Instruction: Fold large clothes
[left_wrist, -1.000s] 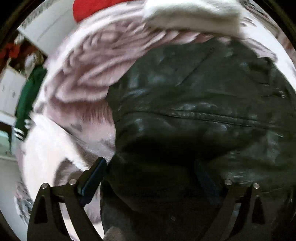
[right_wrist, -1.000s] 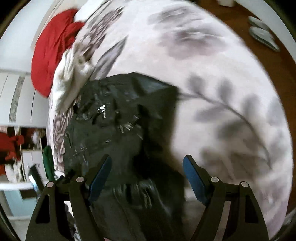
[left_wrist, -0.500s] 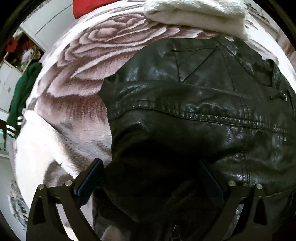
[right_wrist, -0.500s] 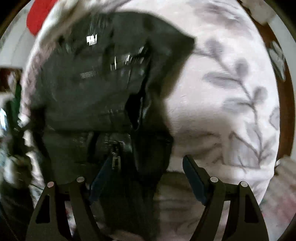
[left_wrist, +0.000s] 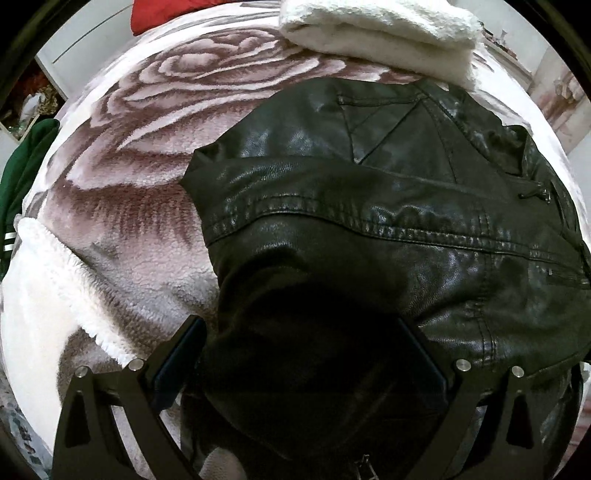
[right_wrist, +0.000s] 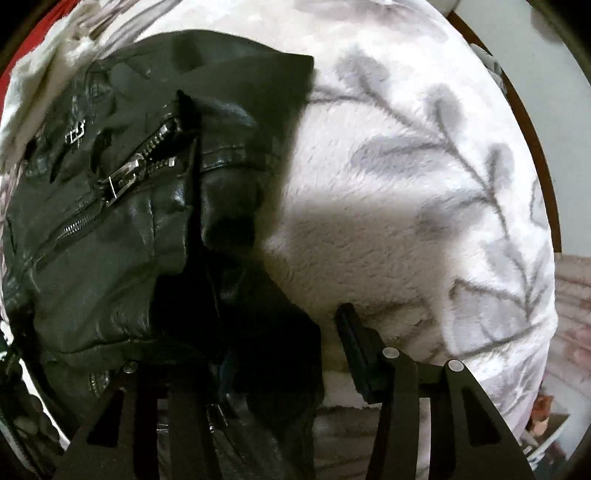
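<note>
Black leather jacket: lies crumpled on a fleece blanket spread over a bed; stitched seams and panels face up in the left wrist view, a metal zip and a small buckle show in the right wrist view. Dark lining is turned out at the upper edge.

Left hand-held gripper: jaws spread wide; a dark fold of the jacket bulges up between the two fingers. The right finger is largely lost against the black leather, so whether the pads press the fabric cannot be told.

Right hand-held gripper: jaws parted; the right finger rests clear against the pale blanket, the left finger is buried behind a dark flap of the jacket. Whether it has hold of the flap cannot be told.

Fleece blanket: large rose pattern in mauve on the left wrist side, grey leaf sprigs on white on the right wrist side; white sherpa underside turned up at the left edge.

Folded white fluffy item: on the blanket just beyond the jacket's far edge, touching or nearly so.

Red fabric: at the far end of the bed.

Green garment with white stripes: off the bed's left side
</note>
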